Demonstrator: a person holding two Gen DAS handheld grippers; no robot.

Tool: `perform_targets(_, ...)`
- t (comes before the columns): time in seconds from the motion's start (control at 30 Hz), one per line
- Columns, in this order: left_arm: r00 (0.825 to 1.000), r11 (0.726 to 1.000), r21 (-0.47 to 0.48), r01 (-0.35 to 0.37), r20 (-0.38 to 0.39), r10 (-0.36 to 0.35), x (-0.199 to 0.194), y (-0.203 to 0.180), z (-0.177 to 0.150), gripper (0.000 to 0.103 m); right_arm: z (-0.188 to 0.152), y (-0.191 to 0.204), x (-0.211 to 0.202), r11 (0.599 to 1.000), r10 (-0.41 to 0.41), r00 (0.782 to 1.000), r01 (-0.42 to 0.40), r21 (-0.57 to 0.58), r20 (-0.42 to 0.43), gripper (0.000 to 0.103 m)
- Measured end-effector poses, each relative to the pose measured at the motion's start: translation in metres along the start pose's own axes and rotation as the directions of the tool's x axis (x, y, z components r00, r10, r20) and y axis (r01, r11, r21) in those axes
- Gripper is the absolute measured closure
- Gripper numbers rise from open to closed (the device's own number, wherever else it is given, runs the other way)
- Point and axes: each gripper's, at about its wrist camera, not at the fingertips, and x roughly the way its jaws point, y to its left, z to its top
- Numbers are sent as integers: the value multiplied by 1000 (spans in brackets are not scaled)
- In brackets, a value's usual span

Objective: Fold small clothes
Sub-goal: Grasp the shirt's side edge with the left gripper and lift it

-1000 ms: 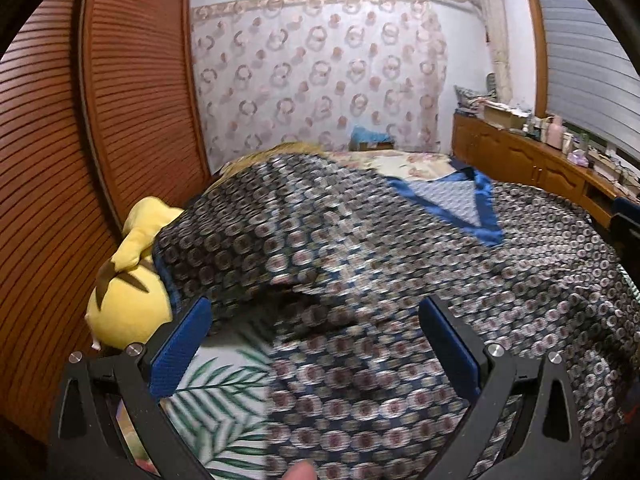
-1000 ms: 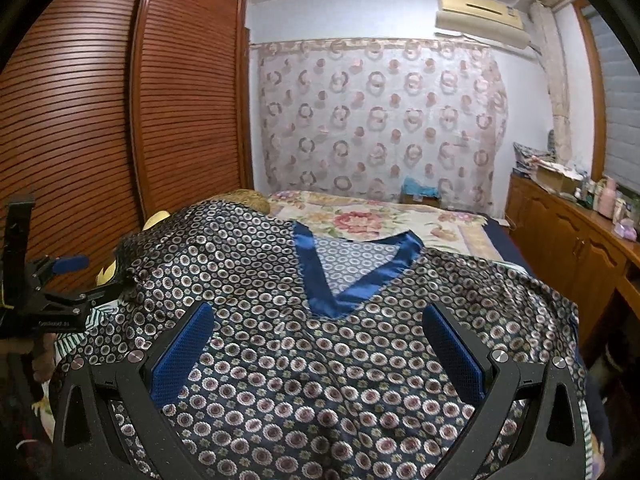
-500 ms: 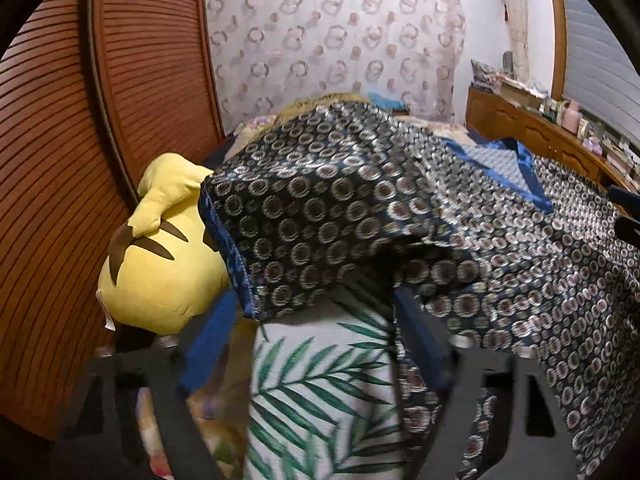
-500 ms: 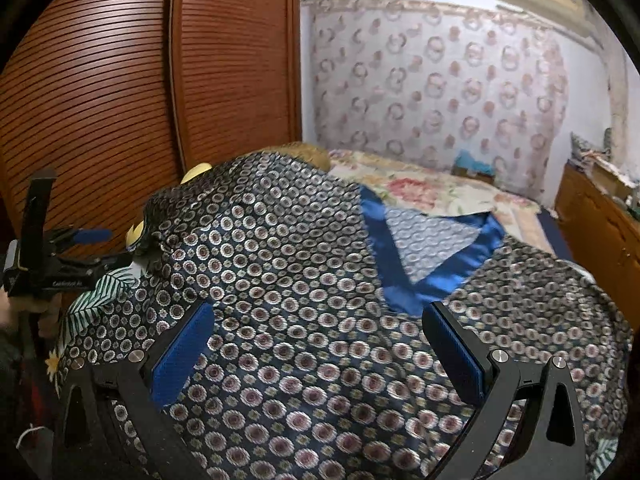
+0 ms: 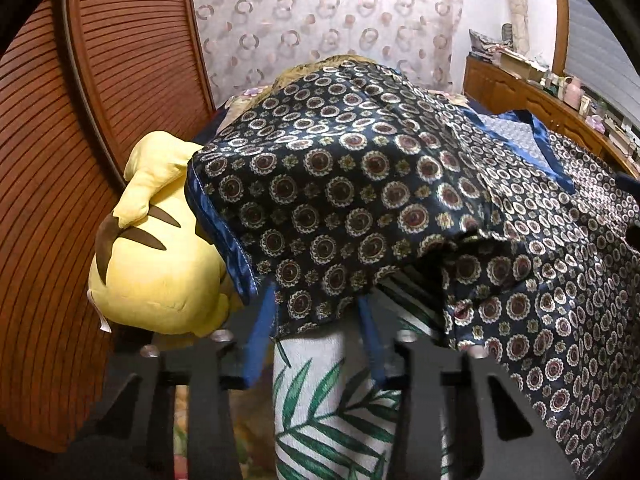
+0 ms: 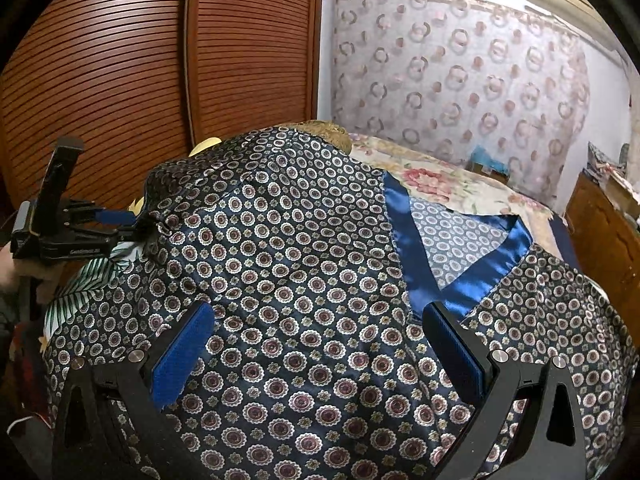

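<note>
The satin top [image 6: 304,300] was spread flat over the bed [image 6: 448,176], blue V-neck trim [image 6: 460,280] facing up, w/ its left sleeve end draped over a leaf-print cushion [image 5: 324,404] right next to a yellow plush [image 5: 160,248].

Left hand-held gripper [image 5: 316,336] was at that sleeve hem, jaws closing in w/ the hem edge between the blue pads. Couldn't tell if they'd actually bitten yet, looked like a small gap tbh. Right hand-held gripper [image 6: 316,352] was wide open, hovering over the chest area, holding nothing.

Handling-wise, imo this fabric looked super light, floppy and slick. Shiny satin, so it'd prob slide out of a shallow pinch and slump the sec you lift it. Best bet seemed to be grabbing at the stitched hem or the trim band, where it's doubled up and a bit firmer, and getting a deep bite. Not fragile, but might snag.
</note>
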Motion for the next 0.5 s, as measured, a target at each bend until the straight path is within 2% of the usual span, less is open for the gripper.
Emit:
perform_targets(0.03,1000,1000,-5,12,-1,-12,0,1,1,88,-1,3,2,1000,-1,1000,1,-3,1,0)
perform_targets(0.13,999,1000,-11,20,37,-19,-9,3,7,97,-7,6,4,1000,-9,1000,9,-6,1,0)
perform_targets(0.3,991,999,-27,36,129,-32,-33,1,23,100,-12,0,4,1000,-2,1000,2,24,-3,0)
perform_targets(0.5,972,995,-4,98,216,-95,-62,-17,54,100,-14,-8,-7,999,-7,1000,6,53,13,0)
